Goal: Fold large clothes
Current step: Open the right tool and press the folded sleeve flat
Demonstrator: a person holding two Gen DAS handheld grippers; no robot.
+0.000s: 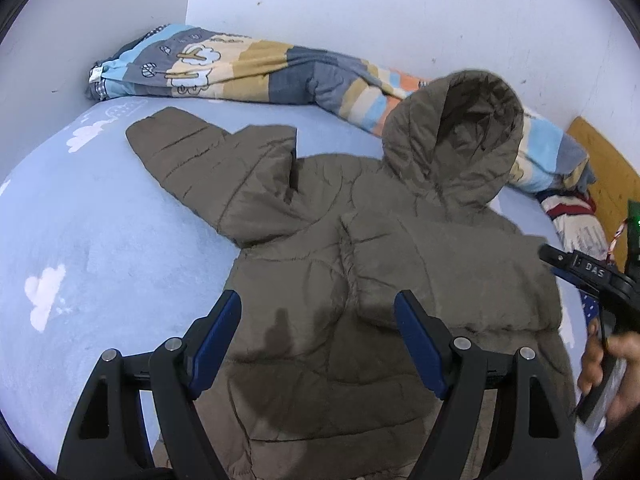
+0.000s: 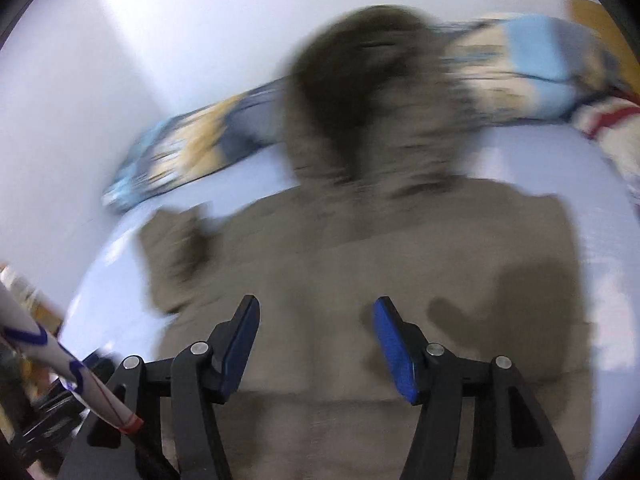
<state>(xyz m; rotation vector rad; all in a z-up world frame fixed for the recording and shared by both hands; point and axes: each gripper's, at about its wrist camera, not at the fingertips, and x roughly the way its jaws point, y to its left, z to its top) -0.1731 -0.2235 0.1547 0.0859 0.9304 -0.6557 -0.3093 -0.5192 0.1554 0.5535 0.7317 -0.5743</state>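
Note:
A brown hooded puffer jacket point(image 1: 328, 264) lies flat on the light blue bed point(image 1: 100, 216). Its hood point(image 1: 456, 136) rests against the rolled quilt at the back. Its left sleeve point(image 1: 208, 160) lies out to the left, and the right sleeve is folded across the body. My left gripper point(image 1: 318, 312) is open and empty, just above the jacket's lower middle. The right gripper shows at the right edge of the left wrist view point(image 1: 580, 270), held by a hand. In the blurred right wrist view my right gripper point(image 2: 316, 312) is open and empty above the jacket point(image 2: 360, 248).
A striped, patterned quilt point(image 1: 256, 68) lies rolled along the white wall point(image 1: 360, 8) at the back. A knitted white and red cloth point(image 1: 576, 216) and a wooden board point(image 1: 608, 168) are at the right. A white sleeve point(image 2: 60, 356) crosses the lower left of the right wrist view.

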